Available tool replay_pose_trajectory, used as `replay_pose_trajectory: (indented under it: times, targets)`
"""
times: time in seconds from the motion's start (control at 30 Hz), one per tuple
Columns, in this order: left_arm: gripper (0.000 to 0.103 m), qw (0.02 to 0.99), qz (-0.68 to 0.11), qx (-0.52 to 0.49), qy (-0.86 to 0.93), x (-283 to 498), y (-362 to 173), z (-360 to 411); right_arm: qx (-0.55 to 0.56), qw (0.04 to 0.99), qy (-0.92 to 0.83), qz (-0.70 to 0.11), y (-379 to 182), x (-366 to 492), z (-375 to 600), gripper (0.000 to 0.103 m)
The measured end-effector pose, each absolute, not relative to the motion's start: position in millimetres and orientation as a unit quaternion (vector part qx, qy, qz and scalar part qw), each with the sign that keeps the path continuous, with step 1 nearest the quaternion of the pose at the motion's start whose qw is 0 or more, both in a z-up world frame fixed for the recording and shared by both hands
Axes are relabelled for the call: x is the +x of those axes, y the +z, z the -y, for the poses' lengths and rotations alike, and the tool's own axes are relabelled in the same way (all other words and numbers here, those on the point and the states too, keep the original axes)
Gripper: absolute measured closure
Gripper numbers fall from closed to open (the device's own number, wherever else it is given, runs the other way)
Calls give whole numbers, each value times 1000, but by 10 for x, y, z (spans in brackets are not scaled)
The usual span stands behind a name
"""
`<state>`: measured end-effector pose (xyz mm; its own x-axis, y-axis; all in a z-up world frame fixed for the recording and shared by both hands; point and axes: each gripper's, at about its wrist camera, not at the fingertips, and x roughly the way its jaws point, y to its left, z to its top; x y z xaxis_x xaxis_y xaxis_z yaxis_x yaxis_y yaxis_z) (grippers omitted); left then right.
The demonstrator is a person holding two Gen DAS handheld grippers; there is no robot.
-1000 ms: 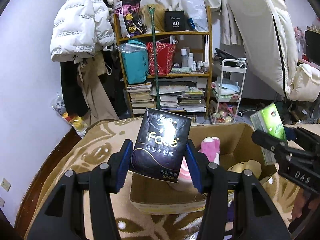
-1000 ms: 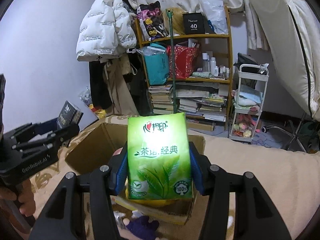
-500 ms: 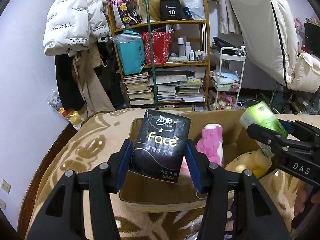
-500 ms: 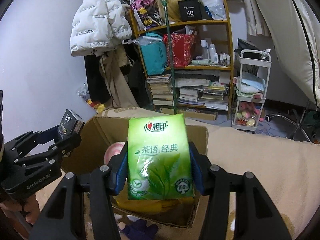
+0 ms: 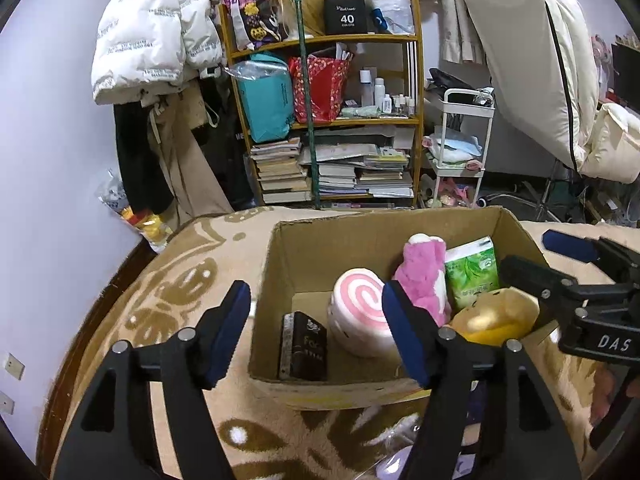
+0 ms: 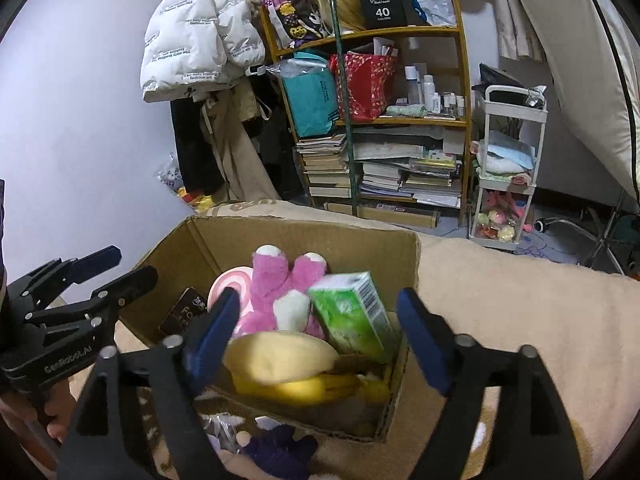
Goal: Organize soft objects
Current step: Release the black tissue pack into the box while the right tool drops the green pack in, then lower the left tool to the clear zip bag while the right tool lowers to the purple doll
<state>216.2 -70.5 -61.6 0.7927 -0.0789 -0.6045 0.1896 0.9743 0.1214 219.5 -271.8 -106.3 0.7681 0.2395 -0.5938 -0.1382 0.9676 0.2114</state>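
A cardboard box (image 5: pixel 280 252) (image 6: pixel 404 256) sits on a beige patterned blanket. Inside lie a black tissue pack (image 5: pixel 303 346) (image 6: pixel 182 314), a pink-and-white swirl cushion (image 5: pixel 358 322), a pink plush (image 5: pixel 424 276) (image 6: pixel 280 284), a green tissue pack (image 5: pixel 472 272) (image 6: pixel 352 316) and a yellow plush (image 5: pixel 492 318) (image 6: pixel 280 356). My left gripper (image 5: pixel 316 334) is open and empty over the box's near left side. My right gripper (image 6: pixel 318 338) is open and empty over the box's near right side.
A purple soft toy (image 6: pixel 280 454) and a plastic bag lie on the blanket (image 6: pixel 520 320) in front of the box. Beyond the bed stand a wooden shelf (image 5: pixel 332 120) with books and bags, a white cart (image 5: pixel 460 152) and hanging coats.
Both grippers opened and let go of their tissue packs. The black pack and the green pack now lie inside the box. Both grippers have moved lower over the box.
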Motion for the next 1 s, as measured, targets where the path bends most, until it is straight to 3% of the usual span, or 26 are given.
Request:
replay_pose_trajectory:
  times: [0.13,0.27,0.53,1.0]
  targets:
    - [26,945,-313,76,-63,2079,-544,640,80,940,91,-319,-1017,2106,2751,1]
    - [14,949,-301,72,-51,1974,-450,558,87,941,91,-314,-940,2015,2791,0]
    - [5,947,-312,55,-52,1783,-288,447,74,945,79,-308,-749,1763,2811,0]
    - [4,942,-327,61,-42,1299,-194,352,58,947,73,-308,-514,1268,2733,0]
